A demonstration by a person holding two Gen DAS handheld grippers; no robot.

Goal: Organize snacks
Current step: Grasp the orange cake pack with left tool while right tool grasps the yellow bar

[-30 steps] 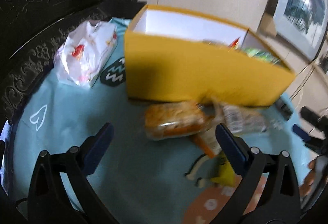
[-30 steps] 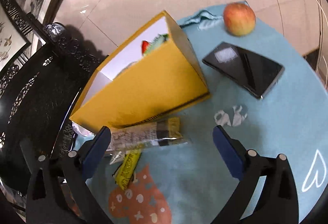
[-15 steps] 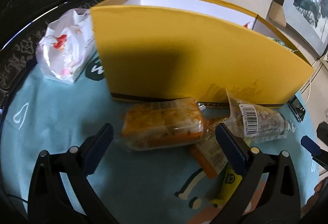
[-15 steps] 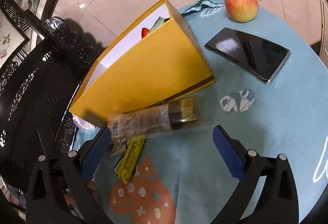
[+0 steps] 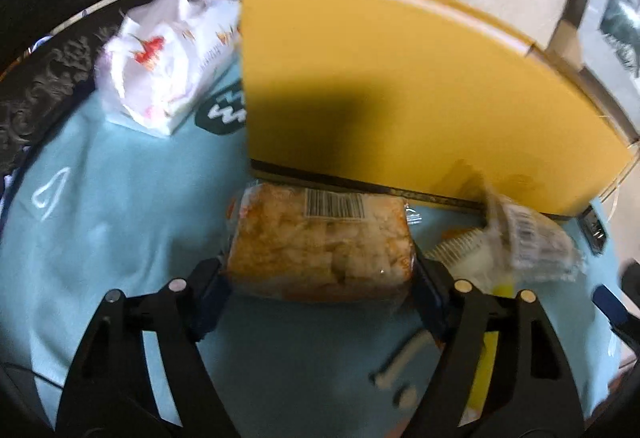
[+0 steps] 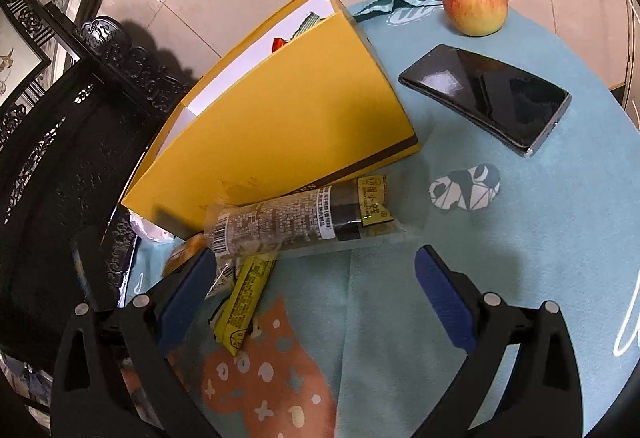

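Note:
A clear-wrapped orange bread pack (image 5: 320, 242) lies on the light blue tablecloth (image 5: 120, 217) just in front of the yellow box (image 5: 400, 97). My left gripper (image 5: 320, 272) straddles it, jaws closing, and both blue pads touch the wrapper's ends. To its right lies a long speckled snack roll (image 5: 532, 242), blurred here. In the right wrist view that roll (image 6: 304, 222) leans against the yellow box (image 6: 280, 125), with a yellow bar (image 6: 244, 298) under it. My right gripper (image 6: 314, 258) hovers open just short of the roll, holding nothing. Some wrappers poke out of the box.
A white plastic bag (image 5: 160, 65) sits left of the box. An apple (image 6: 474, 3) and a black phone (image 6: 488, 97) lie on the cloth to the right. Dark carved furniture (image 6: 80, 141) borders the round table on the left.
My left gripper has dropped forward onto the bread pack and its jaws have narrowed around it. The right gripper has barely shifted and stays open.

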